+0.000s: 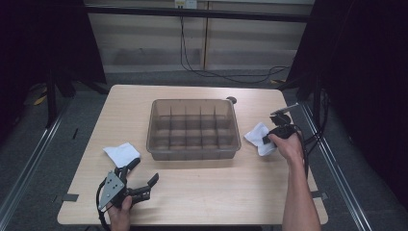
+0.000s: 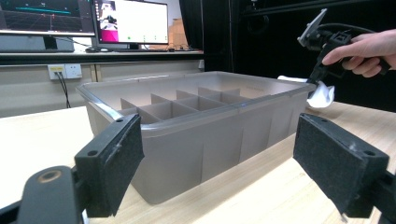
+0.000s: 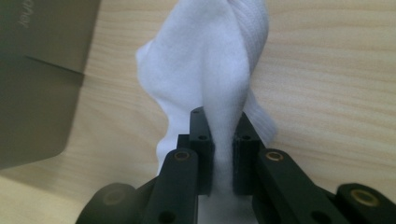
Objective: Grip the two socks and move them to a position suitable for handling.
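The wooden table (image 1: pixel 192 192) carries a grey divided bin (image 1: pixel 193 129) in its middle, with many small compartments inside. A second white sock (image 1: pixel 122 154) lies flat on the table, to the left of the bin and near its front corner.

The right gripper (image 1: pixel 270 138) is at the right of the bin, and its jaws are clamped on a white sock (image 3: pixel 210 70). In the right gripper view the fabric is pinched in a narrow fold between the two black pads, and most of the sock hangs free beyond the fingertips, over the table. In the high view the sock is just beside the right wall of the bin, still outside it.

I judge that the main risk is in this thin grip. Only a small fold is held, so the soft cloth could slip out if the hand moves quickly. A second risk is the loose part: when the sock goes over the bin, the hanging end could catch on the rim or on a divider, and it could land across two compartments instead of in one.

The left gripper (image 1: pixel 139 185) rests low at the near left of the table, its jaws wide apart with nothing between them, pointing toward the bin. The second sock is a little farther than it, not touching.
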Available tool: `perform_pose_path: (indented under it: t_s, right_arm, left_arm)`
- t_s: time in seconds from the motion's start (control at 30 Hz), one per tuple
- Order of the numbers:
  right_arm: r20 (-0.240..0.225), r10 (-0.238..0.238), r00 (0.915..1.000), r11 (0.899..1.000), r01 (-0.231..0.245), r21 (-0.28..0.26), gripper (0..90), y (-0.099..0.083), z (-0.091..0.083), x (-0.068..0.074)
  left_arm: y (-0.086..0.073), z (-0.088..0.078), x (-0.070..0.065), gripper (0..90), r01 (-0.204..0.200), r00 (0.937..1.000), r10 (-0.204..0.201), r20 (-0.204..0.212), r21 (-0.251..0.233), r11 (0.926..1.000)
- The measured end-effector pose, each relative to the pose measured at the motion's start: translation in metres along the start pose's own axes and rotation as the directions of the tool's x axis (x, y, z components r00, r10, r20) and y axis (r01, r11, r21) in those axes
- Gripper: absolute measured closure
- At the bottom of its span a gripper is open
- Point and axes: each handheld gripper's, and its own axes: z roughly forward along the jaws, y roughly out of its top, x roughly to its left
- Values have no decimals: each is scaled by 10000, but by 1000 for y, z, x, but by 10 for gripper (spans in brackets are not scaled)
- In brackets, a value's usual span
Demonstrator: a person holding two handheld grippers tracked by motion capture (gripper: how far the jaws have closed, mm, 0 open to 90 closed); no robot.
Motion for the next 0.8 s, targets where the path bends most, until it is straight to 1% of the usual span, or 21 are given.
perform_pose_path:
  t_s: [0.1, 0.13, 0.17, 0.23, 0.37, 0.43, 0.6, 0.73, 0.8]
  right_arm:
    - [-201, -42, 9998, 9999, 40, -114, 822, -3, -8, 0]
    - [-279, -44, 9996, 9999, 40, -156, 822, -3, -10, 0]
    - [-346, -37, 9994, 9998, 31, -180, 822, -4, -11, 0]
    - [-486, -94, 9988, 9994, 78, -323, 822, -6, -17, 0]
    - [-429, -199, 9989, 9991, 183, -383, 822, -10, -27, 1]
    - [-554, -212, 9982, 9992, 193, -349, 822, -13, -32, 0]
    - [-745, -1, 9972, 9990, -32, -447, 822, -21, -44, 0]
    - [-1086, -132, 9940, 9983, 68, -587, 822, -29, -53, 4]
    - [-1008, -243, 9946, 9977, 178, -649, 822, -32, -56, 7]
  left_arm:
    - [0, 0, 0, 155, -36, 10000, 36, -26, 7, 10000]
    - [0, 0, 0, 155, 52, 10000, -52, -2, -16, 10000]
    - [0, 0, 0, 155, -19, 10000, 19, -42, -10, 10000]
    - [0, 0, 0, 156, -24, 10000, 24, -42, -8, 10000]
    - [0, 0, 0, 156, -2, 10000, 2, -14, -9, 10000]
    - [0, 0, 0, 156, -46, 10000, 46, -34, 9, 10000]
    - [0, 0, 0, 156, -31, 10000, 31, -35, 2, 10000]
    - [0, 0, 0, 156, -13, 10000, 13, -14, 4, 10000]
    - [0, 0, 0, 156, -32, 10000, 33, -41, 4, 10000]
